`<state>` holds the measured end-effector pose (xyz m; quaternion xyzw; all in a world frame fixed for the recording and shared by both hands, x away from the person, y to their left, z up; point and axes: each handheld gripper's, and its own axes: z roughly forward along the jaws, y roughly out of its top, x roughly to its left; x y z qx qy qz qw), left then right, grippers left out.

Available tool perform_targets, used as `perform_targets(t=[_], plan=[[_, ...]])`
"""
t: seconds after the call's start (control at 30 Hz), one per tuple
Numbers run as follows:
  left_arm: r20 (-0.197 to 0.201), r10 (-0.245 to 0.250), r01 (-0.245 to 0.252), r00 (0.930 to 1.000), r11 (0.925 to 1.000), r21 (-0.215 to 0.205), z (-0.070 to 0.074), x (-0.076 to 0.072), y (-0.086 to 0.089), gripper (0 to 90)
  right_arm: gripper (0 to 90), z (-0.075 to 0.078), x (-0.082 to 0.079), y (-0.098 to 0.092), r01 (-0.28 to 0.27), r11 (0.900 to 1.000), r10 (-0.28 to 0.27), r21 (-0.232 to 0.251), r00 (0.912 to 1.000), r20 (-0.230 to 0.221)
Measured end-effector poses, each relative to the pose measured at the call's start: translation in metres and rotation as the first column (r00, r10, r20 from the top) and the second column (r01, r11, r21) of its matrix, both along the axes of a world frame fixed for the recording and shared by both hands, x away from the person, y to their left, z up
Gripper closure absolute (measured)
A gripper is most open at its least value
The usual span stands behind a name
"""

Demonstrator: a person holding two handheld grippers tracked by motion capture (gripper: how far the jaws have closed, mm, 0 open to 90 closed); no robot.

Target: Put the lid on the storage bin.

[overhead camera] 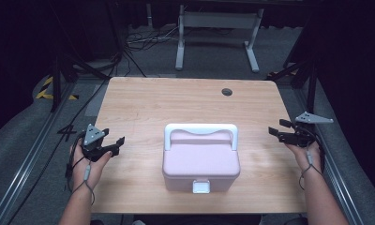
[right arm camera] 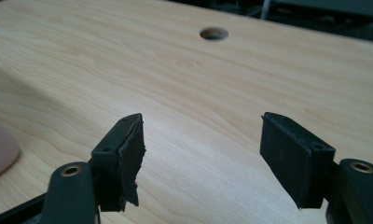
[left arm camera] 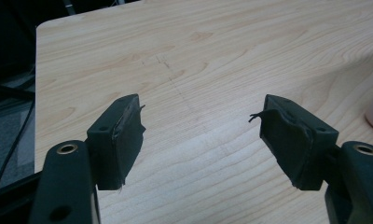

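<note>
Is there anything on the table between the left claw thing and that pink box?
No. In the high view, just bare wooden table separates the left gripper from the pink box.

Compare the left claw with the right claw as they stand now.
The left claw hangs over the table's left edge, while the right claw is off its right edge. The left claw lies nearer the pink box than the right claw does. Both are open, empty, and pointed inward toward the box.
</note>
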<state>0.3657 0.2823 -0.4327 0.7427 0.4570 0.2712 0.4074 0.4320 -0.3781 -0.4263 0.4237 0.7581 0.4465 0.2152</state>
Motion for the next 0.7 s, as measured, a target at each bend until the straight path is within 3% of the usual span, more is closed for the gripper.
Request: perform_targets(t=[0.2, 0.37, 0.7], plan=[[-0.011, 0.006, -0.006, 0.9999, 0.9999, -0.009, -0.006, 0.004, -0.001, 30.3, 28.9, -0.018, 0.004, -0.004, 0.038, 0.999, -0.038, -0.011, 0.9987, -0.033], [-0.024, -0.006, 0.006, 0.9997, 1.0, 0.004, -0.009, 0.004, -0.004, 30.4, 26.4, -0.027, 0.004, -0.005, 0.025, 1.0, -0.024, 0.008, 0.997, -0.073], [-0.034, -0.012, 0.013, 0.9993, 0.9999, 0.011, -0.009, 0.003, -0.005, 30.5, 25.2, -0.041, 0.008, 0.003, 0.028, 0.998, -0.034, -0.05, 0.9919, -0.122]])
